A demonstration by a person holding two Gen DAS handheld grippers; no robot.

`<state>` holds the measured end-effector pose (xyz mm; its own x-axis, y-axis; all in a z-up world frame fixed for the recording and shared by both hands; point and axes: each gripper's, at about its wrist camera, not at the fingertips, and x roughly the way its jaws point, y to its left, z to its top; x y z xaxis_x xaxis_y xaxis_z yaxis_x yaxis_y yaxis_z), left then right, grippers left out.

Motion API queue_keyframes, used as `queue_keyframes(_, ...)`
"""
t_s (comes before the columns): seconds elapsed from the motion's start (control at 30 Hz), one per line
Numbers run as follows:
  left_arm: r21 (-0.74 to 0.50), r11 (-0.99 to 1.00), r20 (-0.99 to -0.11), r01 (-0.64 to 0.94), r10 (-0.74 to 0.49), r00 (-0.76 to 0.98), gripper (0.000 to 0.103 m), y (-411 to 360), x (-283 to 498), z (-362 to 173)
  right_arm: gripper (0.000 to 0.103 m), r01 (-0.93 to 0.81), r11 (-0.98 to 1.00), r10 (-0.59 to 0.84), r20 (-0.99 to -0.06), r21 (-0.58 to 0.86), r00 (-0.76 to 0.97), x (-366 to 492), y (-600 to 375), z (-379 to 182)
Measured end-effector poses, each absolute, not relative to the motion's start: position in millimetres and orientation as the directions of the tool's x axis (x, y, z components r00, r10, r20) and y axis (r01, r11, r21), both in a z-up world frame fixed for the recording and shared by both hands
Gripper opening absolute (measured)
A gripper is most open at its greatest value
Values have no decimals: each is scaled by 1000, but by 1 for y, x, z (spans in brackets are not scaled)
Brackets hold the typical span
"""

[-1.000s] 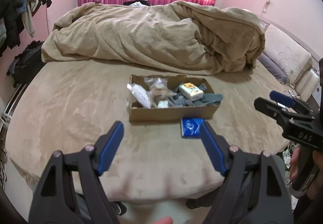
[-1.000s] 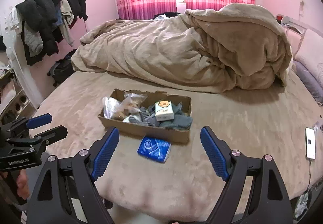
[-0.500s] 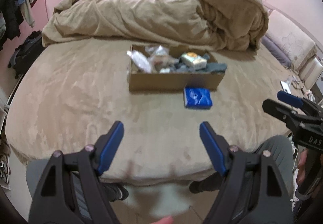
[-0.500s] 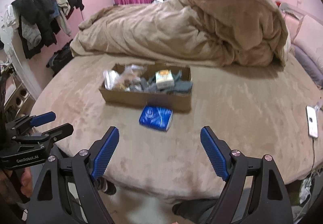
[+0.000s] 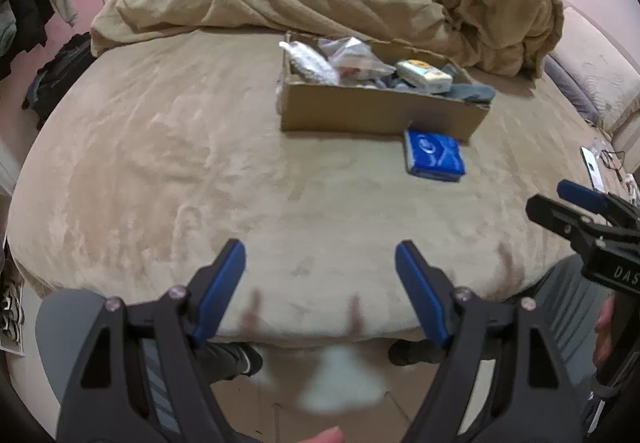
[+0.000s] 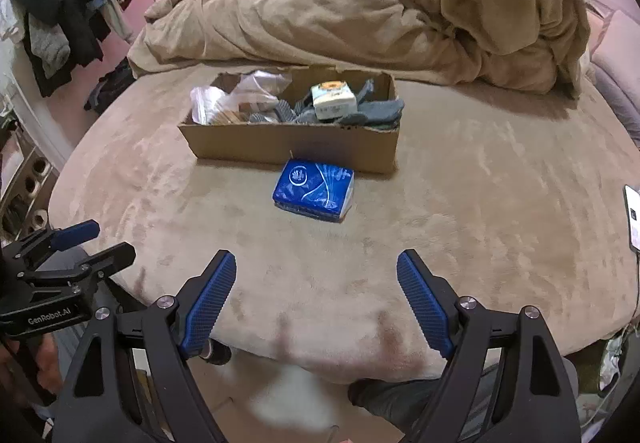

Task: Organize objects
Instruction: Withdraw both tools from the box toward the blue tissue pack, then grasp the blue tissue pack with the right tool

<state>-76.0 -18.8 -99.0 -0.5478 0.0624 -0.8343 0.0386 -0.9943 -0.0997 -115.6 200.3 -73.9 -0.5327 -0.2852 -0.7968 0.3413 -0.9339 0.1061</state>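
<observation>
Now we hold both tongs, left tongs [image 5: 320, 263] and right tongs [image 6: 316, 275], spread wide and empty, near the blue packet [image 6: 314, 190] beside the cardboard box [image 6: 296, 143].

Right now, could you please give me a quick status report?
Left gripper and right gripper open, empty. Blue tissue pack on bed, just in front of cardboard box. Path to it clear.

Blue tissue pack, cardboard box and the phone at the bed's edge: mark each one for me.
Blue tissue pack [image 6: 314, 190], right wrist view, middle of its printed top face.
Cardboard box [image 6: 292, 145], right wrist view, bare front wall.
Phone [image 6: 633, 212], right wrist view, its screen at the bed's right edge.
</observation>
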Motion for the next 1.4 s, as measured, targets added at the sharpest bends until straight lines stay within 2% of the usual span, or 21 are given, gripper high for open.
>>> queue_keyframes(0.47,-71,-996,-820,48,31,-572,79,-33,-129,-133,85,341,-935,-274,-809,98,-520,-170,178,-108)
queue_keyframes(0.9,-67,-996,-829,55,25,-559,79,-39,-165,-159,85,333,-937,-264,-839,105,-476,-225,149,-161)
queue_keyframes(1.07,-65,-996,-839,65,19,-544,79,-42,-169,-169,91,337,-936,-257,-844,98,-470,-228,142,-172)
queue_keyframes(1.17,-66,-995,-841,73,16,-541,79,-44,-168,-172,91,339,-938,-243,-845,79,-477,-227,139,-173)
queue_keyframes(1.2,-66,-995,-841,75,15,-541,79,-45,-168,-171,89,337,-939,-238,-846,74,-478,-227,140,-173)
queue_keyframes(1.27,-68,-995,-839,75,16,-544,79,-45,-167,-169,77,331,-941,-234,-844,71,-483,-226,142,-170)
queue_keyframes(1.33,-68,-995,-835,74,16,-550,79,-45,-164,-166,48,329,-942,-228,-841,64,-491,-224,145,-166)
queue_keyframes(1.37,-68,-995,-833,73,17,-553,79,-45,-163,-164,39,328,-942,-229,-839,64,-493,-223,147,-164)
queue_keyframes(1.4,-69,-995,-831,73,17,-555,79,-45,-162,-162,24,331,-941,-233,-839,67,-492,-222,148,-163)
